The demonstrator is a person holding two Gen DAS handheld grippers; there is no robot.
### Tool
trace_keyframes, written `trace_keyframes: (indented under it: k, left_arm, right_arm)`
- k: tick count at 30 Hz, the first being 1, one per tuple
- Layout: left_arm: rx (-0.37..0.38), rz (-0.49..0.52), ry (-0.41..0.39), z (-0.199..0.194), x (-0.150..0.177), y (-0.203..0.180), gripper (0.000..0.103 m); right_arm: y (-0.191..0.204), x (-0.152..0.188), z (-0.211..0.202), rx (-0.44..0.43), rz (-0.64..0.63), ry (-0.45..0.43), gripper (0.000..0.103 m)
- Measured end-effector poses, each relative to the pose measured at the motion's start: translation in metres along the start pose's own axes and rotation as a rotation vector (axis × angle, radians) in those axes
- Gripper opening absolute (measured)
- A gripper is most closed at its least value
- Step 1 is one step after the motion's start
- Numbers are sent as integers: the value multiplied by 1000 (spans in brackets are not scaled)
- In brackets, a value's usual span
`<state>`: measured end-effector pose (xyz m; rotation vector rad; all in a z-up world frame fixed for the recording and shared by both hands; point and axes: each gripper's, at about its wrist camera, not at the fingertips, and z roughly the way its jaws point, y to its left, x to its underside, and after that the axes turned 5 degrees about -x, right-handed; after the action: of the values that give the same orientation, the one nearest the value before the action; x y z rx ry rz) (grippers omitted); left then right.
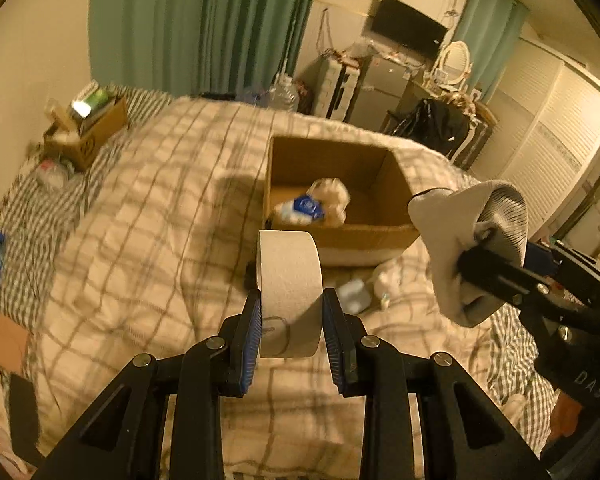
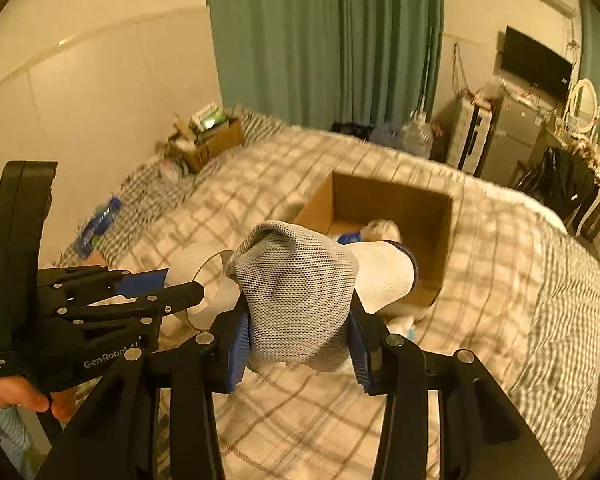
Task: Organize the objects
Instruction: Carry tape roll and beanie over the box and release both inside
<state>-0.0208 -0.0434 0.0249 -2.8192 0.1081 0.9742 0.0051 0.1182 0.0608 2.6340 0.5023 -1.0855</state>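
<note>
both grippers are clenched: left gripper point(image 1: 290, 322) on a tape roll point(image 1: 289, 292), right gripper point(image 2: 298, 344) on a glove point(image 2: 300, 296).

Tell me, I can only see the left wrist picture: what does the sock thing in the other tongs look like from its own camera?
Observer: The grey and white knit glove is bunched between the right tongs, its grey mesh side facing the camera.
Operator: Can you see who holds my tongs?
Observer: Yes, a bare hand grips the handle of the left tongs, which are shut on the white roll of tape.
Operator: Is anything blue lying on the bed far away?
Observer: A blue plastic packet lies on the checked blanket near the wall, left of the open brown cardboard box.
</note>
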Motion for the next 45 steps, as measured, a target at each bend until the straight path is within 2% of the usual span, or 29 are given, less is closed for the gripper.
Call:
trace_keyframes:
  k: [6,12,19,27,30,32,33,34,35,36,39,41,45]
  left_arm:
    - [15,70,-46,-4,-43,-24,29]
    - [23,111,-62,18,-84,-46,29]
    - [19,133,-23,76,-118,-58,29]
    - [10,151,35,146,-131,-57,29]
    - [4,153,39,162,-130,-54,29]
    - [-9,146,29,167,-129,-52,33]
    - [-9,144,30,168,-129,-52,36]
    - [-2,147,34,168,-128,-53,51]
    - [-7,149,33,166,-127,-53,67]
    - [-19,150,23,163,-126,-53,72]
    - [-43,150,-2,149,-123,-51,77]
    - [-61,131,0,136,-120,-48,85]
    - [-69,98,-24,101,-109,-40,88]
  right_arm:
    - [-24,-33,-18,11,13,-62,41]
    - [-49,-64,-7,23,23,-88,41]
    - [-93,-90,42,34,62,-60,41]
    - [-142,-92,111,20,124,-2,41]
    - [-150,-88,124,5,133,4,45]
    - [-155,-85,129,-3,143,-1,53]
    - [-157,-84,130,-7,150,-6,60]
    - [-158,-83,129,-5,156,-15,67]
    - [-159,-82,126,-2,162,-24,69]
    - [-160,-81,121,4,171,-29,70]
    - [-161,-81,104,28,188,-47,72]
    - [-158,-82,87,55,188,-58,73]
    - [-146,-79,46,119,172,-79,80]
